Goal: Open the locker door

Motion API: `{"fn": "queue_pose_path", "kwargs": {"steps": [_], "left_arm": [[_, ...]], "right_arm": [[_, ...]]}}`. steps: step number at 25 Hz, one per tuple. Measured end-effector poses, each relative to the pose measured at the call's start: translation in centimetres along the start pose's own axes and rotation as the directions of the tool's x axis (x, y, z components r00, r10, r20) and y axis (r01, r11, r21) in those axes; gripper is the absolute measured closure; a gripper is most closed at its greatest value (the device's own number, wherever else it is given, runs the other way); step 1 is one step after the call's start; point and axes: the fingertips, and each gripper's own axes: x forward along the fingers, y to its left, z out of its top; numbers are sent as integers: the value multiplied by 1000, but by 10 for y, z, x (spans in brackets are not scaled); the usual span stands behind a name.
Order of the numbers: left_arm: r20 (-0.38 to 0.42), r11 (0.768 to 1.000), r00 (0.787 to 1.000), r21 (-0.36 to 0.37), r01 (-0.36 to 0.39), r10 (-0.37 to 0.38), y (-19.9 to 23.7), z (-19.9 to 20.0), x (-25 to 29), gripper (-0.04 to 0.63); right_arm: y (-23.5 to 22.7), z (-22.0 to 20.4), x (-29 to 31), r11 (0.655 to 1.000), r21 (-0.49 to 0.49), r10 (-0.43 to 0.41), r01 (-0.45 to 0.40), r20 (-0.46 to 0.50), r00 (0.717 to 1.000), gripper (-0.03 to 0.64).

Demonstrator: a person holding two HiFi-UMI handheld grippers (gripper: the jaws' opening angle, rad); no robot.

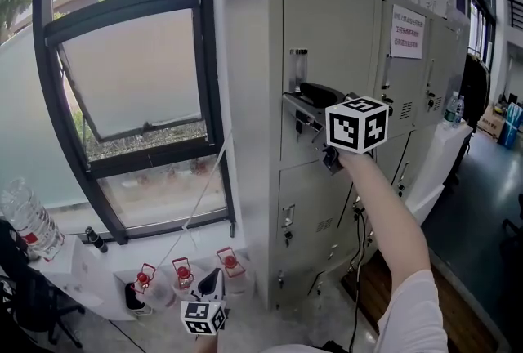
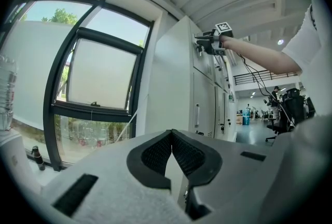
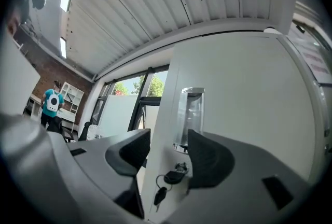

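Note:
The grey locker cabinet (image 1: 253,139) stands beside the window. Its top left door (image 1: 331,33) carries a chrome handle (image 1: 298,65) near the left edge. My right gripper (image 1: 291,101) is held up against that door just below the handle, at the end of the outstretched arm. In the right gripper view it (image 3: 169,138) is open, with the handle (image 3: 189,114) straight ahead. The key (image 3: 176,172) in the lock sits between the jaws, a second key dangling from it. My left gripper (image 1: 211,282) hangs low near the floor, shut and empty (image 2: 171,135).
A tilted window (image 1: 139,73) is left of the locker. Red-capped bottles (image 1: 181,271) stand on the floor below it and a large clear bottle (image 1: 29,221) at far left. Cables (image 1: 357,237) hang before the lower doors. A white table (image 1: 445,147) is at right.

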Motion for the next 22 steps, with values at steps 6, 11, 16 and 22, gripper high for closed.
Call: {"fn": "queue_pose_path", "kwargs": {"steps": [6, 11, 16, 22], "left_arm": [[6, 1000, 1000, -3, 7, -7, 2, 1, 3, 586], [16, 1000, 1000, 6, 16, -16, 3, 4, 10, 586], [7, 999, 999, 16, 32, -32, 3, 4, 21, 586], [8, 999, 999, 17, 51, -51, -1, 5, 31, 586]], "right_arm": [[4, 8, 16, 1000, 9, 1, -1, 2, 1000, 407], [2, 4, 21, 1000, 5, -20, 20, 9, 1000, 407], [4, 3, 23, 1000, 17, -22, 22, -2, 1000, 407], [12, 7, 2, 999, -32, -23, 23, 1, 1000, 407]]}}
